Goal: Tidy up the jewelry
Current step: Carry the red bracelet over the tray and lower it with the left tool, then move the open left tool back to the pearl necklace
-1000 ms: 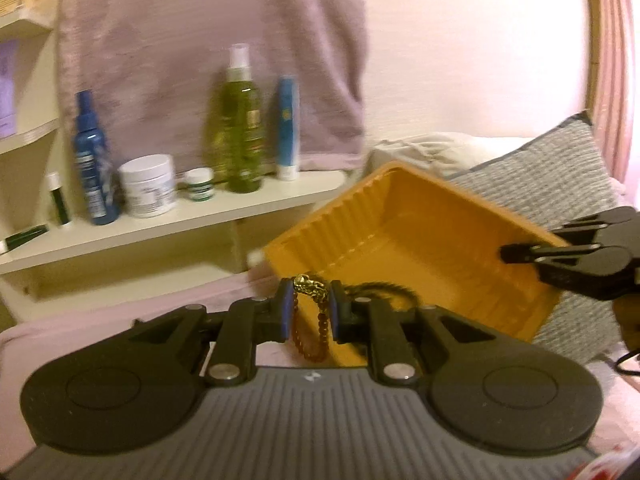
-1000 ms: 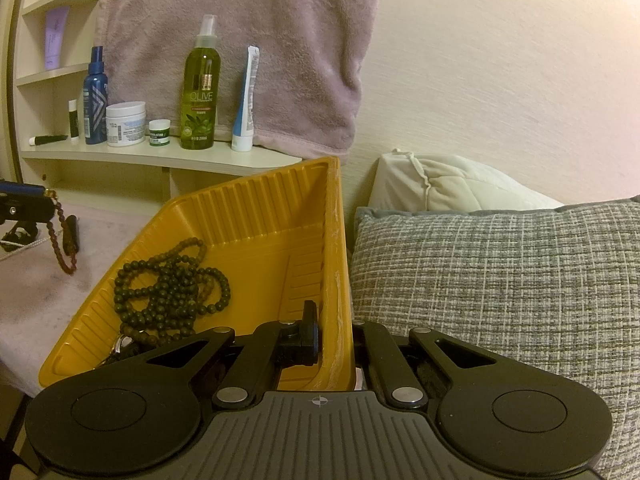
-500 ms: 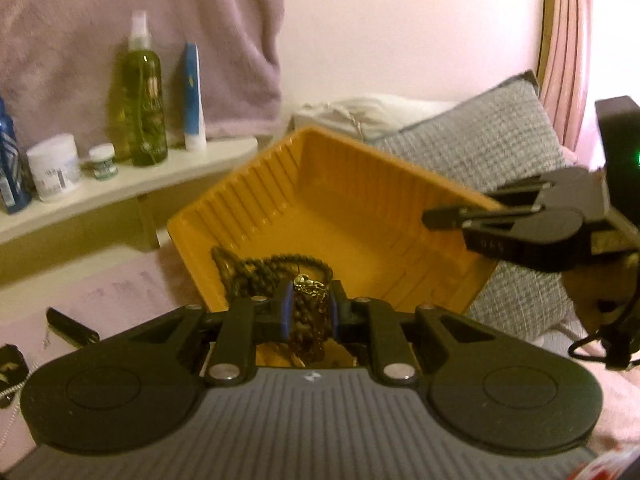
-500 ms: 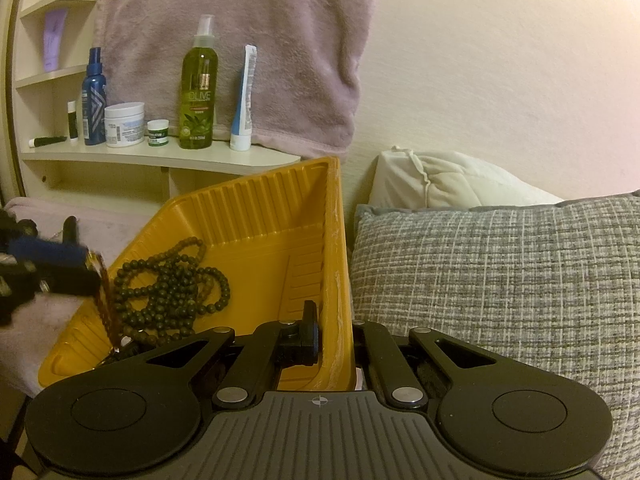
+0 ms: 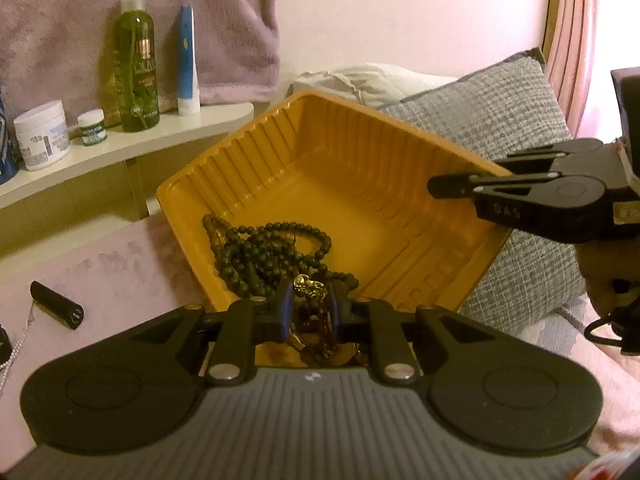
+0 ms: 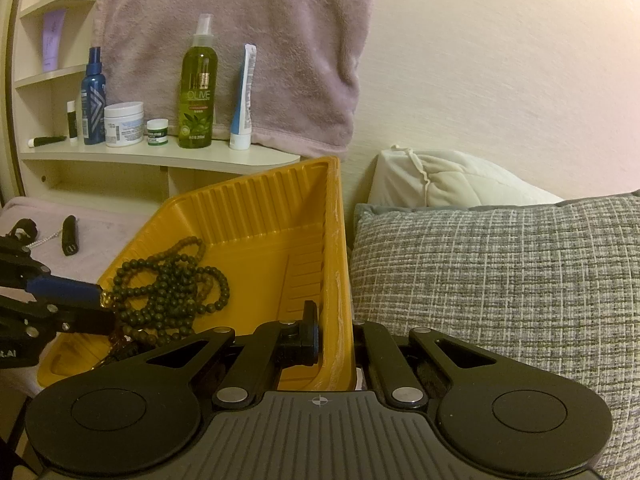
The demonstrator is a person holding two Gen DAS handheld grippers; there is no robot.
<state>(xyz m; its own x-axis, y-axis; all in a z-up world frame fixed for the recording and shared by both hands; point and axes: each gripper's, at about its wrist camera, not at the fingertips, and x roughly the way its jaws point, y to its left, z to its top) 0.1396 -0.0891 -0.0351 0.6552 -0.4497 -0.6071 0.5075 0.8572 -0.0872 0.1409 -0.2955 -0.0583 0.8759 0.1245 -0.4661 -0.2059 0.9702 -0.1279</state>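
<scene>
While hanging over the near corner of the yellow tray (image 5: 352, 168), left tongs (image 5: 308, 304) pinching a brown bead bracelet with a gold charm (image 5: 310, 288); closed down to a narrow gap, blue pads (image 5: 286, 308) pressing the charm from both sides; brown beads dangling below into the tray's near end, partly hidden by the tongs' body; seen from the right wrist view, the same left tongs (image 6: 100, 304) reaching in from the left edge, tips just beside the green bead necklace (image 6: 172, 280).

Lying heaped in the left part of the tray floor, green bead necklace (image 5: 264, 256) sprawling in loose loops, touching the ribbed wall on that side.

Gripping the tray's right-hand wall, right tongs (image 6: 336, 340) clamped tight on the thin yellow rim (image 6: 340, 260); one finger (image 6: 310, 336) inside the tray, the other outside and mostly hidden behind the wall; in the left wrist view, right tongs (image 5: 460, 184) showing side-on at the tray's far right edge; tray tilting, its right side leaning against a grey woven cushion (image 6: 500, 280).

Resting on the pink bed cover (image 5: 100, 272) beside the tray, a small black cylinder (image 5: 56, 310) with a thin silver chain (image 5: 16, 344) near it; standing on the shelf (image 6: 160, 156) behind, a green olive spray bottle (image 6: 198, 92), a blue-and-white tube (image 6: 244, 96), a white jar (image 6: 123, 123) and a blue bottle (image 6: 93, 96); hanging above, a mauve towel (image 6: 260, 40).
</scene>
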